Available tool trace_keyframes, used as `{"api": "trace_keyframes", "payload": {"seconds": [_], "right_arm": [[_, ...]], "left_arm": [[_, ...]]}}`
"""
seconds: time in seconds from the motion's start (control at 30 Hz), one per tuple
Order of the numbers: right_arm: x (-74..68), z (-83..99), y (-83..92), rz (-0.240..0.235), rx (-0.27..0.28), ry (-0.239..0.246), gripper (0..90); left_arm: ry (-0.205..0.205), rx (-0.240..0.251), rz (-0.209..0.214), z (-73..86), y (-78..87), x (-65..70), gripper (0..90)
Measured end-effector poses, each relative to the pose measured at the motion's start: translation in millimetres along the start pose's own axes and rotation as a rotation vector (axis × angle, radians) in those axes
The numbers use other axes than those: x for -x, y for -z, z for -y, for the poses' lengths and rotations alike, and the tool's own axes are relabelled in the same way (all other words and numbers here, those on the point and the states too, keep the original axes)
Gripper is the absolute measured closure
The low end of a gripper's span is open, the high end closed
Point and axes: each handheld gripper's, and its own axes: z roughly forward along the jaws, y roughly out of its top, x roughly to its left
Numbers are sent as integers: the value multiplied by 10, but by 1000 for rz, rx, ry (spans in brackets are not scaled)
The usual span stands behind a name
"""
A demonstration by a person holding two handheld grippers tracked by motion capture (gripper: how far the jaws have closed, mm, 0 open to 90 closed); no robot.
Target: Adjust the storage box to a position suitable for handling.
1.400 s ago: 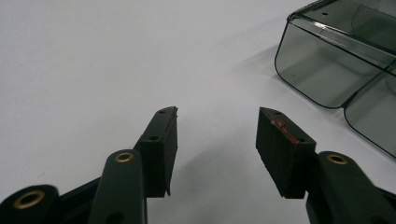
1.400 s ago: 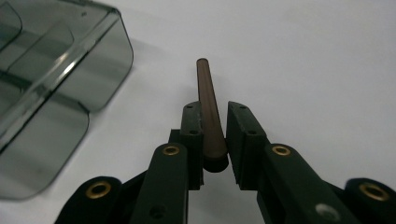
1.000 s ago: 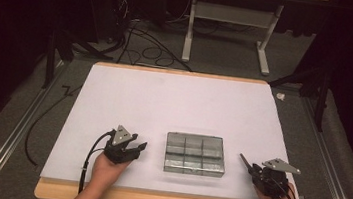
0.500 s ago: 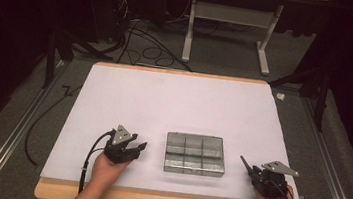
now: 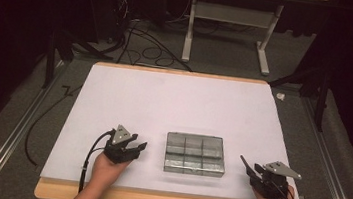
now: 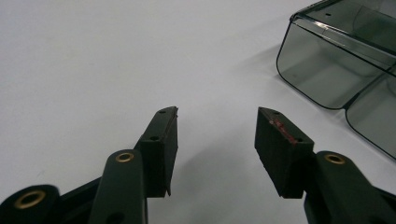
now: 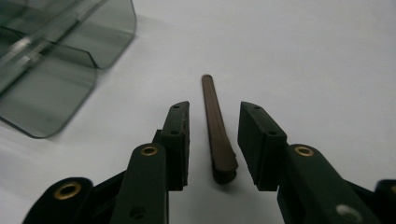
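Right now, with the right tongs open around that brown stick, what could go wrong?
1. The brown stick lies loose between the right tongs, whose jaws have just been opening; neither pad presses it, so lifting now would likely leave it on the white mat.
2. The stick is thin and rounded, so it may roll or twist out if squeezed off-centre.
3. The clear compartment box sits close by; a sideways swing of the tongs could nudge it.
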Motion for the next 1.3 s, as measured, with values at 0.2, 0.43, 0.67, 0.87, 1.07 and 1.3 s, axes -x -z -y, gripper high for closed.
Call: {"api": "trace_keyframes", "payload": {"seconds": [0.2,0.43,0.67,0.87,1.07,1.3], "right_arm": [[-147,-26,87,-74,40,16,692],[-315,-19,98,-164,37,60,776],[-441,-23,77,-233,17,99,900],[-493,-23,59,-266,12,119,900],[-552,-33,65,-263,15,139,900],[-554,-42,67,-259,22,141,900]], "left_arm": [[-4,-5,-6,-1,3,4,493],[2,-1,-7,0,0,5,492],[3,-2,-12,-1,1,6,492],[3,1,-10,1,3,-1,495],[12,0,-4,0,2,-11,503],[-5,10,-2,3,12,5,532]]}}
